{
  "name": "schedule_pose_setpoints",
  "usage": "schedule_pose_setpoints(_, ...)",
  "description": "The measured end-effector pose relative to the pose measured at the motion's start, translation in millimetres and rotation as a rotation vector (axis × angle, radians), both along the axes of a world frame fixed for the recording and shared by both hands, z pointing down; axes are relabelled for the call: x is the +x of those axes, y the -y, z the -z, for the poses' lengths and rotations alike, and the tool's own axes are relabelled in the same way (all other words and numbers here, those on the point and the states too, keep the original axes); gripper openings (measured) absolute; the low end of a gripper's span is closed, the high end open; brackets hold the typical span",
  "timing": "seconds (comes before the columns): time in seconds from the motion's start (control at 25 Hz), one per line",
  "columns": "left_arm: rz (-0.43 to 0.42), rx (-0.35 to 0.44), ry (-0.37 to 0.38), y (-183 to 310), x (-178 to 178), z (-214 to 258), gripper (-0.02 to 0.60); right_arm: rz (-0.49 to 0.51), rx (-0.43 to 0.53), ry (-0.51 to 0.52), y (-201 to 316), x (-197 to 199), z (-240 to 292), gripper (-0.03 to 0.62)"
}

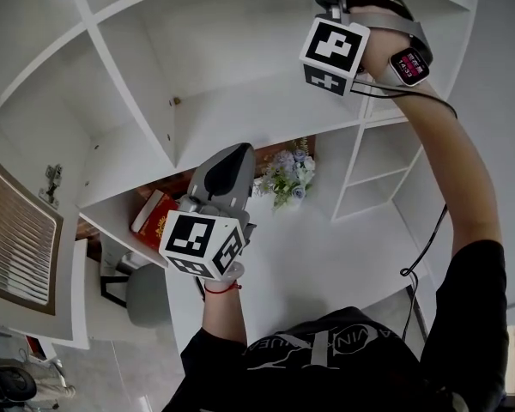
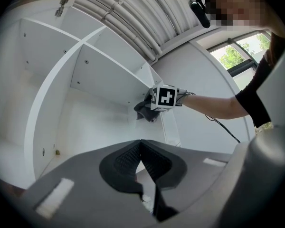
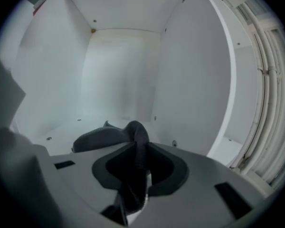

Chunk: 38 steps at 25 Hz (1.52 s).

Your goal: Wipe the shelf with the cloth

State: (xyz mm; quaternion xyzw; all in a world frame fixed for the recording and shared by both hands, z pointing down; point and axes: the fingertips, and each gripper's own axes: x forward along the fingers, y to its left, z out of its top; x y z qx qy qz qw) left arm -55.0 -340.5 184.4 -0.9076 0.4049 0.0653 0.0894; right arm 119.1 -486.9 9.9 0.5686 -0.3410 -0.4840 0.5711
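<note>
A dark grey cloth (image 3: pixel 100 137) lies crumpled on the floor of a white shelf compartment (image 3: pixel 47 127), and one fold rises between the jaws of my right gripper (image 3: pixel 135 148), which is shut on it. In the head view that gripper (image 1: pixel 333 7) reaches into an upper cubby at the top right. The left gripper view shows it from the side, its marker cube (image 2: pixel 162 98) above the hanging cloth (image 2: pixel 145 111). My left gripper (image 1: pixel 239 153) hovers lower, in front of the middle shelf board, apart from the cloth. Its jaws (image 2: pixel 141 148) meet with nothing between them.
The white shelf unit (image 1: pixel 133 84) has several cubbies split by thin boards. A red book (image 1: pixel 153 217) and a bunch of artificial flowers (image 1: pixel 287 174) sit on a lower level. A grey stool (image 1: pixel 146 294) stands below, and a slatted panel (image 1: pixel 17 230) is at the left.
</note>
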Motion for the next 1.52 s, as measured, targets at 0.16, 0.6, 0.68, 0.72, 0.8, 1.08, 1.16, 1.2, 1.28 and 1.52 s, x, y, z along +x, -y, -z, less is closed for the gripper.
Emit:
schedule_pose_setpoints(0.16,-0.015,-0.005,-0.005,2,3,-2,0.012,-0.032,0.057,-0.119,-2,0,17,0.08)
schedule_pose_setpoints(0.6,-0.061,-0.054,-0.009,1,18,-24,0.012,-0.126,-0.179,-0.371,25,4,-73,0.077)
schedule_pose_setpoints(0.68,-0.063,-0.058,-0.003,-3,20,-25,0.012,-0.121,-0.225,-0.389,20,9,-96,0.077)
schedule_pose_setpoints(0.72,-0.062,-0.059,0.002,-5,20,-26,0.012,-0.116,-0.246,-0.398,17,10,-108,0.077)
schedule_pose_setpoints(0.8,-0.055,-0.062,0.008,-8,16,-29,0.012,-0.096,-0.288,-0.407,13,9,-131,0.077)
schedule_pose_setpoints(1.08,-0.019,-0.052,0.013,-29,-2,-38,0.012,-0.057,-0.389,-0.378,-11,11,-184,0.077)
schedule_pose_setpoints(1.16,-0.004,-0.049,0.012,-37,-6,-43,0.012,-0.042,-0.388,-0.331,-19,9,-191,0.077)
schedule_pose_setpoints(1.2,0.005,-0.05,0.012,-40,-9,-48,0.012,-0.025,-0.385,-0.291,-24,7,-193,0.077)
schedule_pose_setpoints(1.28,0.028,-0.057,0.007,-45,-14,-58,0.012,0.035,-0.362,-0.166,-33,2,-191,0.077)
schedule_pose_setpoints(1.52,0.081,-0.049,-0.016,-70,-23,-83,0.012,0.3,-0.195,0.278,-71,-6,-162,0.077)
